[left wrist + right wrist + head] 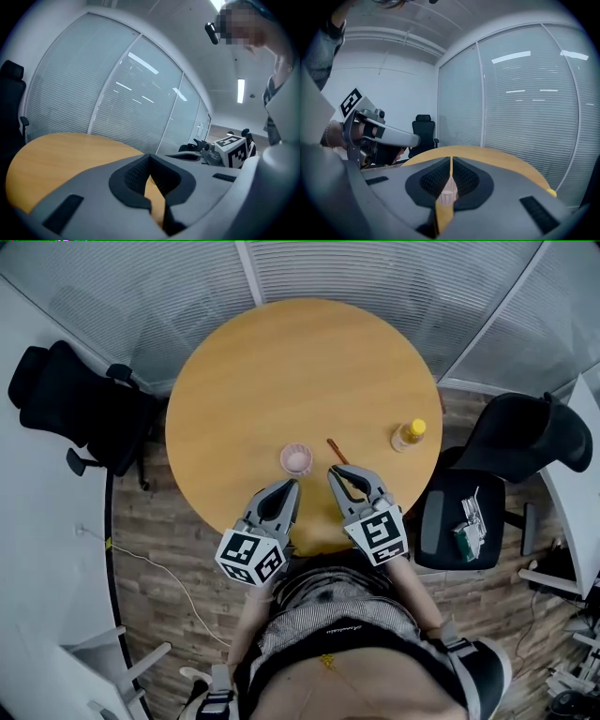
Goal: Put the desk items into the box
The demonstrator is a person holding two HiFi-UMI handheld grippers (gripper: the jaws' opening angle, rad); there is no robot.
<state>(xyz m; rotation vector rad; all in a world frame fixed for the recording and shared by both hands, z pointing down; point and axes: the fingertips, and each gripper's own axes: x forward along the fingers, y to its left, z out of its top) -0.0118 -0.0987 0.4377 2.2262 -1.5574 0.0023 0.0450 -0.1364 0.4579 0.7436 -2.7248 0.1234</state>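
Observation:
On the round wooden table [281, 362] stand a small pink cup [296, 459] and a little bottle with a yellow cap [409, 435]. A thin brown pen [337, 450] lies between them. My left gripper [293, 486] hovers just short of the cup, shut and empty. My right gripper [335, 472] is beside it, its tips near the pen's near end, also shut on nothing. In the right gripper view the jaws [451, 160] meet, and the pink cup [448, 194] shows in the gap behind them. The left gripper view shows its jaws [150, 156] closed over bare table. No box is in view.
A black office chair [80, 409] stands left of the table. At the right is another black chair [525, 442], with small items [469, 521] on its seat. Glass walls with blinds [375, 277] curve behind the table. The person stands at the table's near edge.

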